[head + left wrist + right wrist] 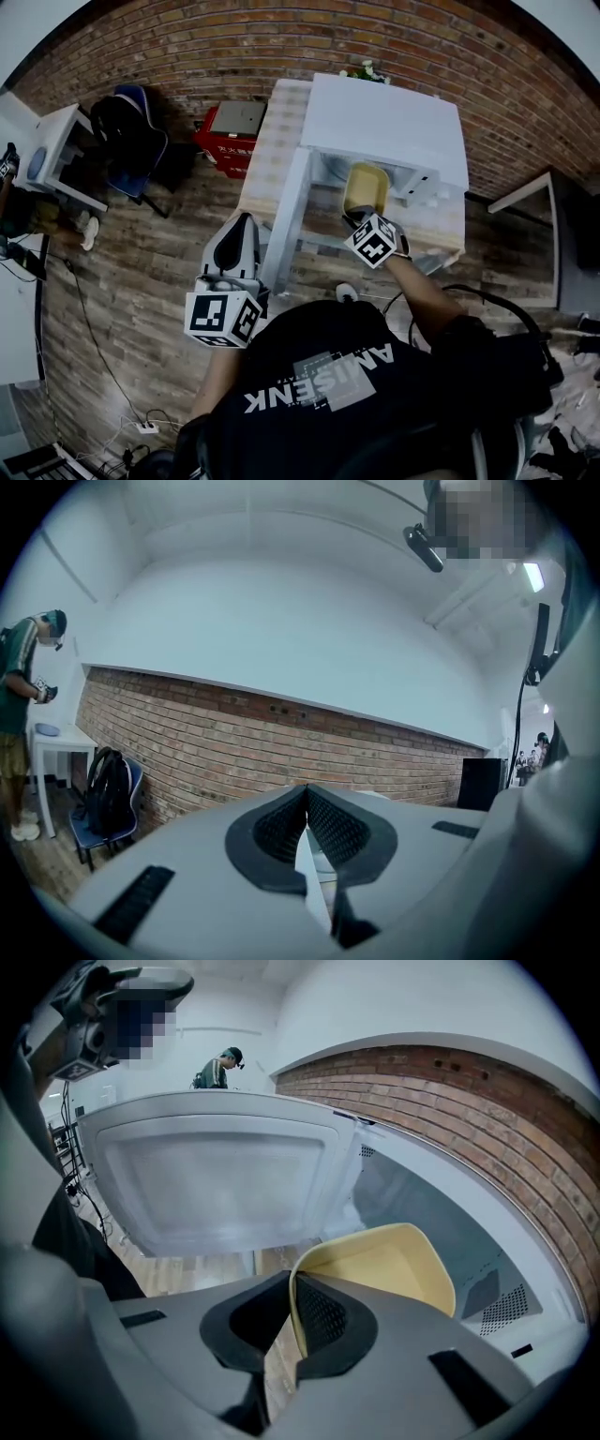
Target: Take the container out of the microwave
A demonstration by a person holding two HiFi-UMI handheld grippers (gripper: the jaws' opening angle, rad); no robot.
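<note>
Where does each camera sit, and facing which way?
Head view: on the person's head, steeply down at the microwave; shoulders, forearm, left tool, right tool show.
Left gripper view: on the left tool, level toward the brick wall; its jaws show.
Right gripper view: on the right tool, into the microwave; jaws clamp the yellow container.
Shared: head and right gripper views show the container.

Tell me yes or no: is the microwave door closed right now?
No, the microwave door stands swung wide open, leaving the inside exposed behind the yellow container.
</note>
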